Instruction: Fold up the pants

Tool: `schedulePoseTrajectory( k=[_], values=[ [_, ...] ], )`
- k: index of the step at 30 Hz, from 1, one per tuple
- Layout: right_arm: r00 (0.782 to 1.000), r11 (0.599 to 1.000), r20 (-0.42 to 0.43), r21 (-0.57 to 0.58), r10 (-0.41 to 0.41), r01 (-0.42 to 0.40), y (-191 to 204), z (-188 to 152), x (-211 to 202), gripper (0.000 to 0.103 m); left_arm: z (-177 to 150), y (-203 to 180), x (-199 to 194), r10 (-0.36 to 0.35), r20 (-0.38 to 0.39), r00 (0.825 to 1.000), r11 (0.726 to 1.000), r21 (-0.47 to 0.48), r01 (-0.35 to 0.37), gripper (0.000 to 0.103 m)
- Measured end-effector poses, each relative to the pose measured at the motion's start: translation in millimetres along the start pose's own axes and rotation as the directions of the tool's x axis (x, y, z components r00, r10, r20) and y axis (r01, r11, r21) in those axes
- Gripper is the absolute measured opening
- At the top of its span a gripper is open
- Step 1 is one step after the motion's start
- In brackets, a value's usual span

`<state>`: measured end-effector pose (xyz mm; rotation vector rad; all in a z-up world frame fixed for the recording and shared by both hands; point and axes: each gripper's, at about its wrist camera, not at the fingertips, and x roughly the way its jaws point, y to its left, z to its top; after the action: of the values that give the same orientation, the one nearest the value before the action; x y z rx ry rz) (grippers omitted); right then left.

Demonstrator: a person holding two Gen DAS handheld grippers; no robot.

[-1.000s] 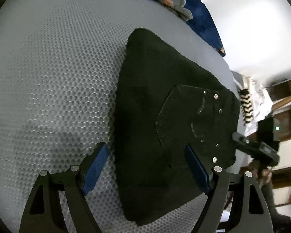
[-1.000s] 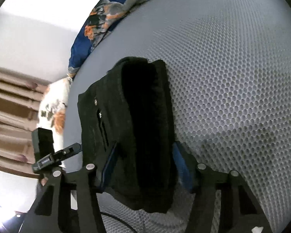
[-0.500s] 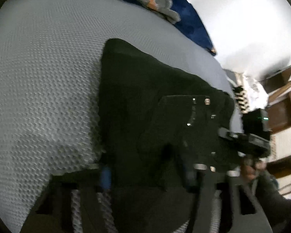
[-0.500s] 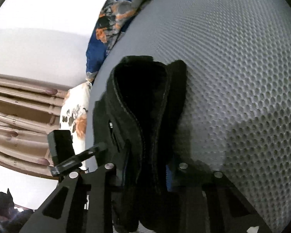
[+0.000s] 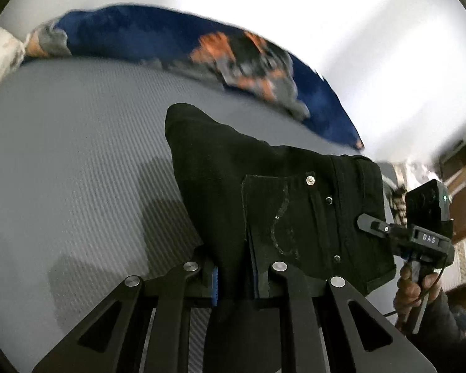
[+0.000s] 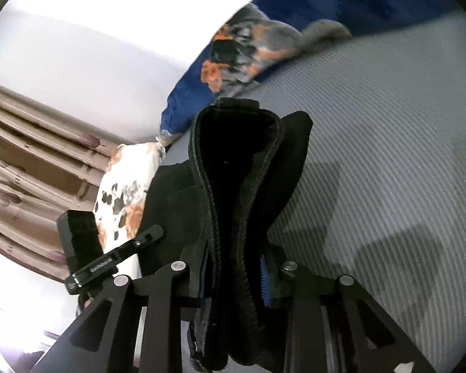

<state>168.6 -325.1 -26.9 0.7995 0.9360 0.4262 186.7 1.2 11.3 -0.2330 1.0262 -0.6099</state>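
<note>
The black pants (image 5: 264,186), folded, with a back pocket and metal rivets showing, hang lifted above the grey mattress (image 5: 77,155). My left gripper (image 5: 234,275) has its jaws closing on the near edge, and its blue pads press the cloth. In the right wrist view the pants (image 6: 233,161) show their thick folded waistband end. My right gripper (image 6: 233,276) is shut on that bundle. The right gripper's body (image 5: 419,236) shows at the pants' right side. The left gripper's body (image 6: 115,258) shows at their left side.
A blue, orange and grey blanket (image 5: 233,56) lies bunched along the mattress's far edge by a white wall. A white floral pillow (image 6: 124,186) and brown wooden slats (image 6: 31,155) lie to the left. A hand (image 5: 410,289) holds the right gripper's handle.
Both grippers went from open around the pants' edges to shut on the cloth. Both then rose and tilted up, lifting the pants off the mattress, so wall and blanket now fill the top.
</note>
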Motion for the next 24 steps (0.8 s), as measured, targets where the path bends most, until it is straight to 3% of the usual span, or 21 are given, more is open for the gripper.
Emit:
schedulePoseTrajectory(
  k=[4,6,7,9,10,11,12,13,15,20,24],
  values=[
    [0.999,0.997,0.005,-0.055,-0.050,0.050,9,29,26,0.024,34,12,11,0.034,0.020,0.999,0.999,0.002,-0.034,0.015],
    [0.992,0.990,0.020,-0.070,-0.124,0.125,6,33,37,0.029,45,20,24,0.052,0.017,0.998,0.999,0.011,-0.053,0.015],
    [0.980,0.977,0.015,-0.076,-0.199,0.200,1,32,47,0.039,47,24,32,0.066,0.016,0.998,0.998,0.018,-0.066,0.018],
    [0.912,0.907,0.020,-0.095,-0.411,0.411,-12,23,63,0.052,43,40,59,0.151,-0.033,0.988,0.989,0.016,-0.150,0.031],
    [0.902,0.895,0.021,-0.116,-0.431,0.430,-16,18,67,0.057,39,49,73,0.220,-0.072,0.973,0.975,0.008,-0.220,0.046],
    [0.909,0.899,0.051,-0.129,-0.415,0.418,-17,11,62,0.056,32,59,82,0.259,-0.089,0.962,0.966,0.003,-0.260,0.054],
    [0.907,0.897,0.055,-0.128,-0.418,0.422,-16,8,58,0.059,25,63,75,0.229,-0.009,0.973,0.973,-0.006,-0.229,0.055],
    [0.902,0.893,0.050,-0.127,-0.429,0.432,-15,3,53,0.062,19,65,73,0.254,-0.014,0.967,0.967,-0.002,-0.254,0.061],
    [0.895,0.884,0.057,-0.143,-0.442,0.445,-7,-4,45,0.063,10,64,70,0.283,-0.018,0.959,0.959,0.029,-0.283,0.061],
    [0.852,0.827,0.141,-0.206,-0.504,0.524,28,-24,21,0.063,-7,44,45,0.404,-0.003,0.915,0.914,0.052,-0.403,0.063],
    [0.836,0.803,0.203,-0.234,-0.510,0.547,58,-50,-1,0.068,-29,13,10,0.500,0.052,0.864,0.861,0.071,-0.503,0.064]
  ],
)
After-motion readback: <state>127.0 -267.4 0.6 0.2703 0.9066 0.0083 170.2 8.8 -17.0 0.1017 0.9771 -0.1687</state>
